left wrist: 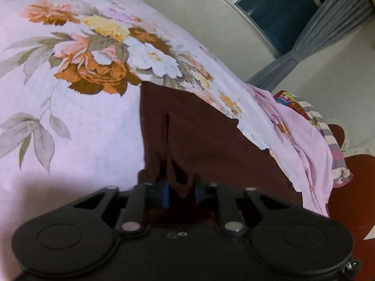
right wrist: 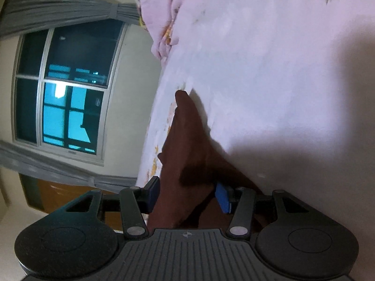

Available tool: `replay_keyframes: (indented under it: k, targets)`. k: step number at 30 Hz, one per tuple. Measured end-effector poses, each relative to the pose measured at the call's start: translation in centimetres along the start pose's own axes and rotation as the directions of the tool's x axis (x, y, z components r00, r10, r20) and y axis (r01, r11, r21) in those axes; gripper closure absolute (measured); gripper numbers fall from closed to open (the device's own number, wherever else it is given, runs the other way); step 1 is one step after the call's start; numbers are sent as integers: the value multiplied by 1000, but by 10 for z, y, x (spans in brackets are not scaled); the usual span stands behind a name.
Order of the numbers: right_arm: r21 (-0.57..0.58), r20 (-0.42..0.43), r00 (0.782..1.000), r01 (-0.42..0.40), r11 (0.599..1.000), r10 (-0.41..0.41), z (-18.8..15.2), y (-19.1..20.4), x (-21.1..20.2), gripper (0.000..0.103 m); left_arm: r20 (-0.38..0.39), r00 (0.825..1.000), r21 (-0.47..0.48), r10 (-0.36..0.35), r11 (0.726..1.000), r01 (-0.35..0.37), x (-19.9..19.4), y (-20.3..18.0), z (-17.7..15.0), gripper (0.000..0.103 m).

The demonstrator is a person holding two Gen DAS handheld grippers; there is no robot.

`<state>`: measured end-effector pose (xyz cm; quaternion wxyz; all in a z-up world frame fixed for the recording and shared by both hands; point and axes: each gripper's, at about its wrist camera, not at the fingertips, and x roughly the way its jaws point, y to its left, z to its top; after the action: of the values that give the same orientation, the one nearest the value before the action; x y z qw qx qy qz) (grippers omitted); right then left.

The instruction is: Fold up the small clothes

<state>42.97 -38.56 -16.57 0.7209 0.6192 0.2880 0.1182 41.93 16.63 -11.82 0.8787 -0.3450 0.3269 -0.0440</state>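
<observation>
Maroon garment [left wrist: 199, 140] stretches lengthwise ahead of both tools across the floral bedsheet [left wrist: 70, 117]; left gripper [left wrist: 181, 193] pinches its near edge, right gripper [right wrist: 187, 196] half-closed around bunched cloth.

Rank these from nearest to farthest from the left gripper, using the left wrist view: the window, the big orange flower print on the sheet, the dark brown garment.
1. dark brown garment: pinched in the left gripper, lying straight ahead.
2. big orange flower print: on the sheet, ahead and left.
3. window: in the wall beyond the bed, upper right.
</observation>
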Motion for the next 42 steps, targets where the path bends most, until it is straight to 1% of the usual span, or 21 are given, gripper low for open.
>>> replay_keyframes:
  k: [2,3,4,6,7,9,10,11,12,13,16,18,20,21,27,31,33,34,35,40,42]
  targets:
    - [-65,14,1000,18,998,-17,3,8,1,55,4,1000,-12,-17,1000,17,-1,1,2,97]
    - [-115,37,999,28,993,-24,5,12,0,74,15,999,-18,-43,999,43,-3,0,3,97]
    - [-154,78,996,44,987,-32,7,15,-4,80,25,998,-13,-60,998,61,-4,-3,6,97]
    - [-132,107,994,53,990,-39,13,5,-6,81,27,998,20,-54,998,54,-4,-12,9,97]
    - [-109,80,994,80,991,-71,14,-1,-3,81,14,999,19,-44,999,43,0,-14,10,98]
    - [-106,48,998,49,993,-44,13,-6,-8,79,14,999,23,-45,999,44,3,-18,11,98]
    - [-117,48,998,51,992,-45,11,-4,-14,73,21,998,29,-56,998,55,1,-20,12,98]
    - [-138,44,999,34,990,-28,8,-2,-21,56,31,997,37,-67,997,66,-1,-22,14,98]
    - [-171,44,999,13,985,-6,4,2,-29,47,39,996,41,-77,996,76,-3,-24,16,98]
    - [-215,38,999,8,976,0,-2,8,-33,46,43,996,41,-84,996,82,-5,-26,18,98]
    - [-394,-24,1000,1,919,-11,-27,28,-34,47,56,993,42,-107,994,105,-8,-34,23,98]
    - [-515,-80,996,-3,857,-44,-47,40,-28,71,64,989,49,-133,990,129,-12,-42,28,98]
    - [-587,-123,991,-31,809,-50,-63,48,-20,75,76,984,76,-160,985,155,-18,-55,34,98]
    - [-623,-131,989,-28,782,-68,-71,53,-16,83,83,982,87,-172,982,165,-22,-62,38,98]
    - [-740,-194,974,-67,669,-118,-112,80,30,86,98,964,139,-247,963,232,-35,-99,57,98]
    - [-803,-124,973,18,596,-195,-127,88,57,86,110,949,187,-296,944,273,-44,-124,67,98]
    - [-816,41,963,185,547,-265,-121,84,52,86,123,940,211,-318,934,288,-50,-135,73,98]
    - [-774,116,954,262,577,-277,-111,79,45,86,125,937,222,-326,930,294,-52,-139,75,98]
    - [-719,145,948,299,628,-285,-98,71,36,86,128,936,235,-329,927,293,-54,-143,76,98]
    - [-507,91,973,228,831,-211,-65,40,-2,86,120,947,235,-298,936,264,-47,-133,73,98]
    - [-446,104,973,229,865,-204,-56,30,-18,86,116,954,228,-276,942,245,-44,-121,69,98]
